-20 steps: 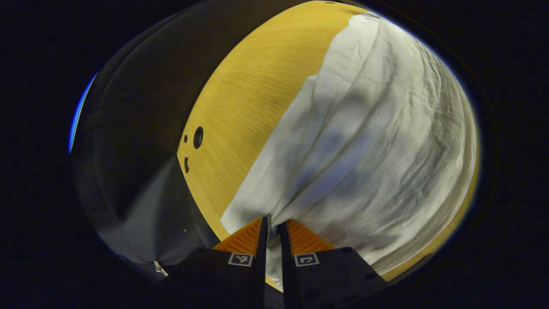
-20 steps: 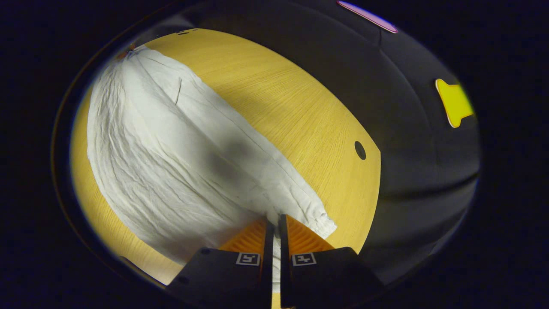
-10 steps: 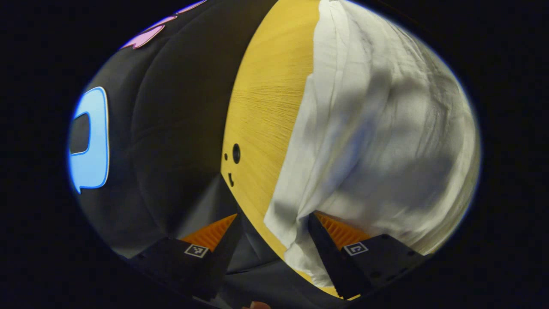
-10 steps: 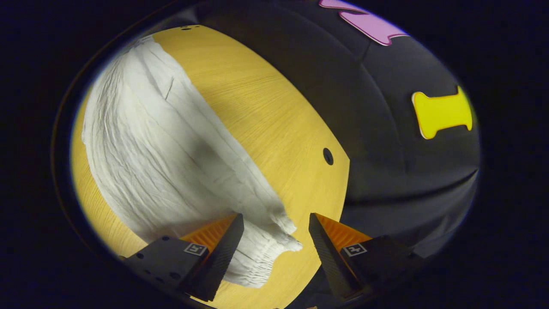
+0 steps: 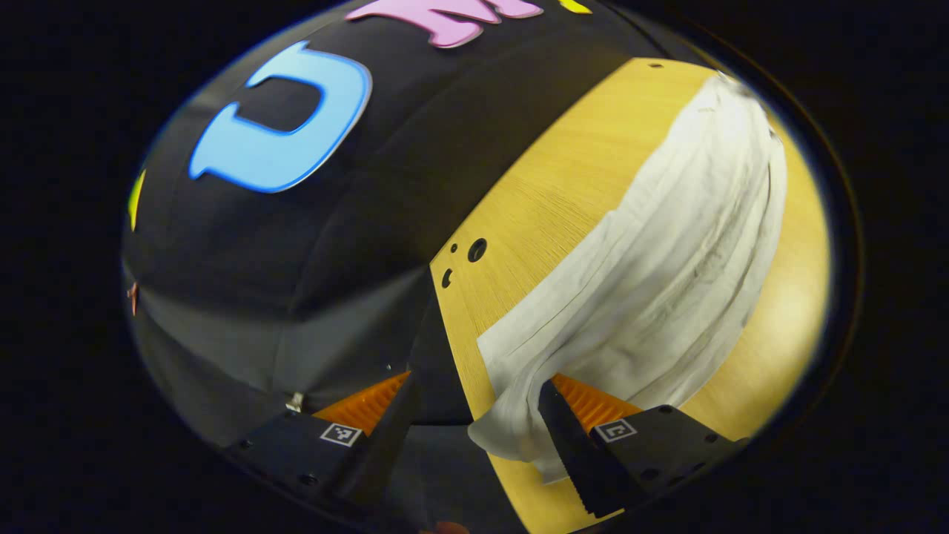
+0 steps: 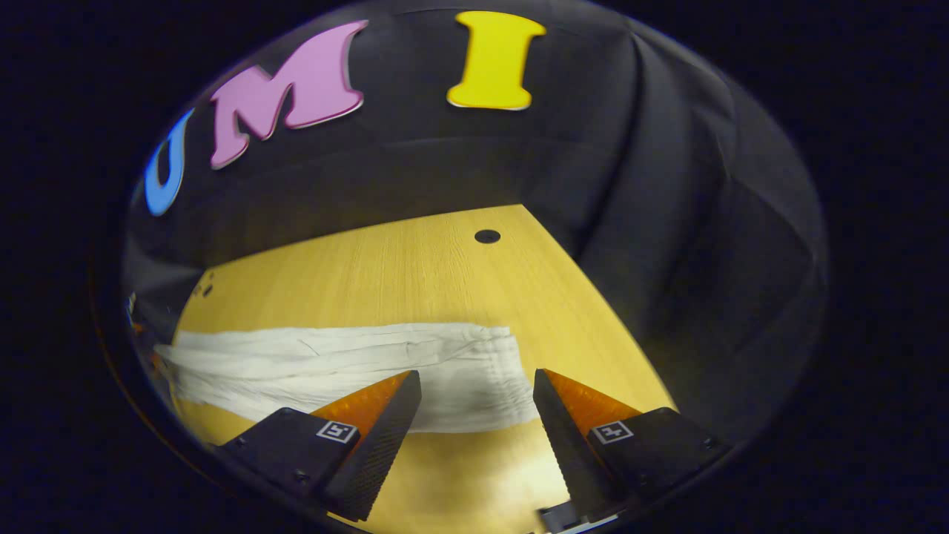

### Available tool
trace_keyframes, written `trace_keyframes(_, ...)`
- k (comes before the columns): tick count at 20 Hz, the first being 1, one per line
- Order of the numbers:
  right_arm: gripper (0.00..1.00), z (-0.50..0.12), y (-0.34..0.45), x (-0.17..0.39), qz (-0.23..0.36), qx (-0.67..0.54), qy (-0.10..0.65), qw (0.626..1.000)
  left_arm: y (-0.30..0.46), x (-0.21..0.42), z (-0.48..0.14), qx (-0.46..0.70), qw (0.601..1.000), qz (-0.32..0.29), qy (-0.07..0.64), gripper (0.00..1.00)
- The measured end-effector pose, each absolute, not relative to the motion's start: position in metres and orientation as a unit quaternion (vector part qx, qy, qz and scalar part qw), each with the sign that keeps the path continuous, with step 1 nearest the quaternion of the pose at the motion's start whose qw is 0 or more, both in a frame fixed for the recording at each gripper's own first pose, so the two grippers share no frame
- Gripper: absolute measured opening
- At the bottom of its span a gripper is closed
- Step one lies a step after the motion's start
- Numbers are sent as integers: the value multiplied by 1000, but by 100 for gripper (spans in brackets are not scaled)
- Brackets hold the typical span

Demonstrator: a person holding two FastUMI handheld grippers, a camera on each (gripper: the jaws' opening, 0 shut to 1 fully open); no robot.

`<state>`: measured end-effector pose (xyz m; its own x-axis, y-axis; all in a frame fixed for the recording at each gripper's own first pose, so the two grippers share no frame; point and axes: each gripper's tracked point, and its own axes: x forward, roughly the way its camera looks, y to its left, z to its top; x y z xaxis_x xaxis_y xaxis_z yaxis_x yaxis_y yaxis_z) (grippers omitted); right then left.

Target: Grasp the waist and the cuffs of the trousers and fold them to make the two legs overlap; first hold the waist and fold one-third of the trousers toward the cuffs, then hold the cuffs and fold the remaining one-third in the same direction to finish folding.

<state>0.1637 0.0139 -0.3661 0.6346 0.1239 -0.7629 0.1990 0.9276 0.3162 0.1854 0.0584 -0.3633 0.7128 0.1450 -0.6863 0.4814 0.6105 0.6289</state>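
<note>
Looks like the leg-over-leg fold is done: the trousers [image 6: 334, 367] lie in one long narrow strip across the wooden table [image 6: 385, 267]. Both thirds are left. Left gripper [image 5: 474, 430] and right gripper [image 6: 478, 415] are both spread wide, holding nothing. Black cloth wall [image 6: 667, 222] behind.

White trousers [image 5: 667, 282], finely creased, shaded grey along the folds; likewise white and wrinkled in the right gripper view [image 6: 334, 363]. Yellow wood-grain table [image 5: 563, 193], streaked with fine pale lines and marked by small black round holes [image 5: 477, 250]; same yellow grain, with one black hole [image 6: 487, 236], in the right gripper view. Black-and-white square markers [image 6: 335, 431] on black gripper bodies.
</note>
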Motion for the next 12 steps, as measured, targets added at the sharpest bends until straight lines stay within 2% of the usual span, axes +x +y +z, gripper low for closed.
trace_keyframes(2, 98, -402, 20, 148, -55, 269, 436, 857, 62, 189, -358, 421, 830, -103, 352, 97)
trace_keyframes(4, 98, -418, 30, 133, -59, 265, 448, 852, 61, 212, -366, 461, 808, -134, 342, 97)
trace_keyframes(6, 99, -425, 34, 116, -43, 245, 463, 850, 46, 228, -397, 475, 774, -208, 364, 97)
trace_keyframes(7, 99, -426, 38, 114, -38, 246, 468, 848, 38, 218, -417, 471, 737, -275, 399, 97)
trace_keyframes(8, 99, -425, 42, 112, -33, 250, 471, 846, 35, 207, -429, 477, 702, -313, 425, 97)
trace_keyframes(10, 99, -422, 44, 113, -33, 255, 468, 845, 45, 209, -441, 503, 654, -346, 446, 97)
trace_keyframes(12, 99, -421, 47, 113, -34, 269, 468, 841, 48, 216, -439, 502, 648, -354, 450, 97)
